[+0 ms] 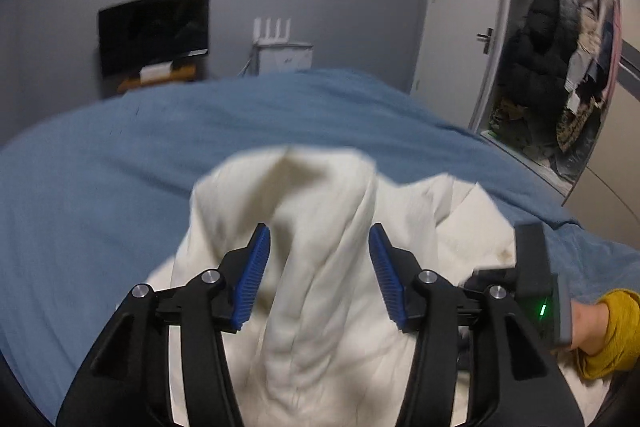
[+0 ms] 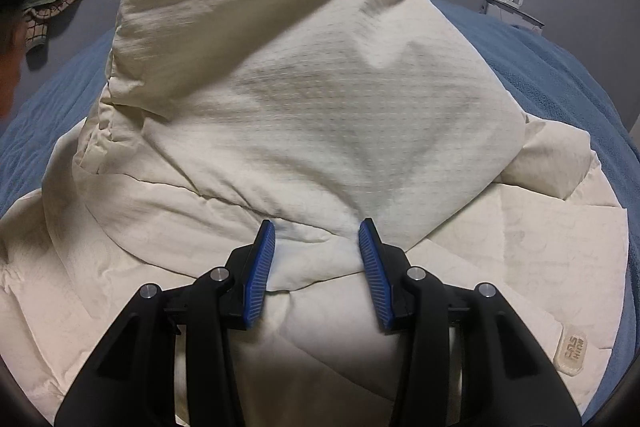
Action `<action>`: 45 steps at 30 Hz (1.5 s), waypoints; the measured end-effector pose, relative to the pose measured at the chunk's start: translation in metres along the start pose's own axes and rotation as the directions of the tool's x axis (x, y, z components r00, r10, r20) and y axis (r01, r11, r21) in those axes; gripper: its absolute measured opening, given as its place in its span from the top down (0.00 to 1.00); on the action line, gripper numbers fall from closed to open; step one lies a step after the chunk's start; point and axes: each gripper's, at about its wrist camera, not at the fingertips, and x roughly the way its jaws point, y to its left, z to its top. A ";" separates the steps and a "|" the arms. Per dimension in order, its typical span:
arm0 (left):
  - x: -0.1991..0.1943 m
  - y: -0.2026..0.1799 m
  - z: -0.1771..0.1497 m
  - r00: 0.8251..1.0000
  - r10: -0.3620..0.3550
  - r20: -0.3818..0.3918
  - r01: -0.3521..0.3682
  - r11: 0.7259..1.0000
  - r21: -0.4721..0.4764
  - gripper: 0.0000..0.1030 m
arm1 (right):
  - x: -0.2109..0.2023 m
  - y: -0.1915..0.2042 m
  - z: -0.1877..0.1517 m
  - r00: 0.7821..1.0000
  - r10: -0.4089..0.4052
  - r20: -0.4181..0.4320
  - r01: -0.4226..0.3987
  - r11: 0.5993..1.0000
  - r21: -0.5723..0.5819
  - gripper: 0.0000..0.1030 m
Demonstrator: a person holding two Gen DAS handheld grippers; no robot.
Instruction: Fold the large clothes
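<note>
A large cream padded jacket [image 2: 304, 107] lies bunched on a blue bed cover [image 2: 560, 75]. Its hood or folded upper part rises high in the right wrist view. A sewn brand patch [image 2: 572, 351] shows at its lower right. My right gripper [image 2: 318, 227] is open, its blue pads on either side of a fold of the jacket without pinching it. In the left wrist view the jacket [image 1: 320, 211] runs as a raised ridge between the open fingers of my left gripper [image 1: 320, 231]. The right gripper's body [image 1: 536, 287] and a hand in a yellow sleeve [image 1: 612, 331] show at right.
The blue cover [image 1: 120, 167] spreads left and far. Behind it are a grey wall, a dark TV [image 1: 154, 31], a white router [image 1: 276, 31] on a small stand, a white door [image 1: 460, 19] and an open wardrobe [image 1: 560, 67] full of clothes. A checked garment [image 2: 44, 19] hangs at left.
</note>
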 end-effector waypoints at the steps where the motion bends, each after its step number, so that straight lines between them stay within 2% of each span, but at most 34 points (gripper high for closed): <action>1: 0.006 -0.005 0.007 1.000 -0.001 0.000 0.001 0.999 0.033 0.42 | 0.000 0.001 0.000 1.000 0.002 0.000 -0.002 1.000 0.002 0.60; 3: 0.022 -0.016 0.011 1.000 0.007 -0.017 -0.006 0.997 0.078 0.39 | 0.001 -0.001 -0.001 1.000 0.008 0.003 -0.008 1.000 0.007 0.60; 5: 0.039 -0.015 0.010 0.998 -0.022 -0.062 0.025 0.998 0.058 0.58 | 0.000 0.000 -0.004 1.000 0.010 0.007 -0.011 1.000 0.009 0.60; 6: 0.050 -0.004 0.009 0.995 -0.041 -0.094 0.042 0.999 0.004 0.83 | 0.000 0.000 -0.004 1.000 0.012 0.009 -0.012 1.000 0.010 0.60; 8: 0.056 0.020 0.004 0.990 -0.096 -0.105 0.083 0.989 -0.120 0.88 | 0.000 -0.001 -0.005 1.000 0.018 0.012 -0.018 1.000 0.014 0.60; 10: 0.058 0.052 -0.003 0.989 -0.118 -0.090 0.089 0.958 -0.273 0.89 | 0.000 -0.004 -0.006 1.000 0.026 0.015 -0.026 1.000 0.017 0.60; 12: 0.068 0.082 -0.015 0.982 -0.164 -0.096 0.111 0.906 -0.408 0.89 | 0.000 -0.006 -0.007 0.999 0.035 0.016 -0.036 0.999 0.018 0.60; 17: 0.093 0.098 -0.040 0.979 -0.067 -0.193 -0.011 0.927 -0.375 0.86 | 0.005 -0.006 -0.007 0.999 0.037 0.014 -0.038 0.999 0.010 0.60; 20: 0.110 0.106 -0.051 0.971 -0.064 -0.231 -0.033 0.920 -0.391 0.85 | 0.007 -0.006 -0.007 0.999 0.039 0.015 -0.039 0.999 0.010 0.60; 22: 0.122 0.109 -0.058 0.966 -0.053 -0.254 -0.049 0.924 -0.379 0.85 | 0.009 -0.006 -0.007 0.999 0.041 0.016 -0.041 0.999 0.010 0.60; 26: 0.132 0.112 -0.068 0.962 -0.055 -0.269 -0.054 0.922 -0.383 0.85 | 0.013 -0.004 -0.008 0.999 0.035 0.014 -0.035 0.999 0.007 0.60; 30: 0.108 0.104 -0.060 0.973 -0.052 -0.226 -0.030 0.938 -0.346 0.83 | 0.014 -0.002 -0.009 0.999 0.027 0.016 -0.028 1.000 0.005 0.60; 33: 0.079 0.098 -0.057 0.978 -0.025 -0.205 -0.046 0.943 -0.331 0.71 | 0.013 -0.001 -0.010 0.999 0.024 0.026 -0.025 1.000 0.008 0.60; 35: 0.059 0.090 -0.056 0.982 -0.004 -0.188 -0.057 0.947 -0.316 0.54 | 0.012 0.001 -0.011 0.999 0.019 0.030 -0.020 1.000 0.009 0.60; 37: 0.035 0.073 -0.061 0.983 0.010 -0.185 -0.061 0.962 -0.267 0.53 | 0.011 0.004 -0.014 0.999 0.015 0.032 -0.015 1.000 0.009 0.60; 41: 0.011 0.031 -0.085 0.974 0.029 -0.224 -0.054 0.993 -0.108 0.53 | 0.009 0.008 -0.018 0.999 0.005 0.040 -0.005 1.000 0.007 0.60; 43: 0.019 0.023 -0.098 0.961 0.056 -0.269 -0.079 0.994 -0.075 0.53 | 0.007 0.012 -0.021 0.999 -0.002 0.045 0.002 1.000 0.001 0.60; 45: 0.034 0.029 -0.116 0.945 0.076 -0.319 -0.109 0.990 -0.086 0.53 | 0.005 0.015 -0.024 0.999 -0.010 0.051 0.010 1.000 -0.006 0.60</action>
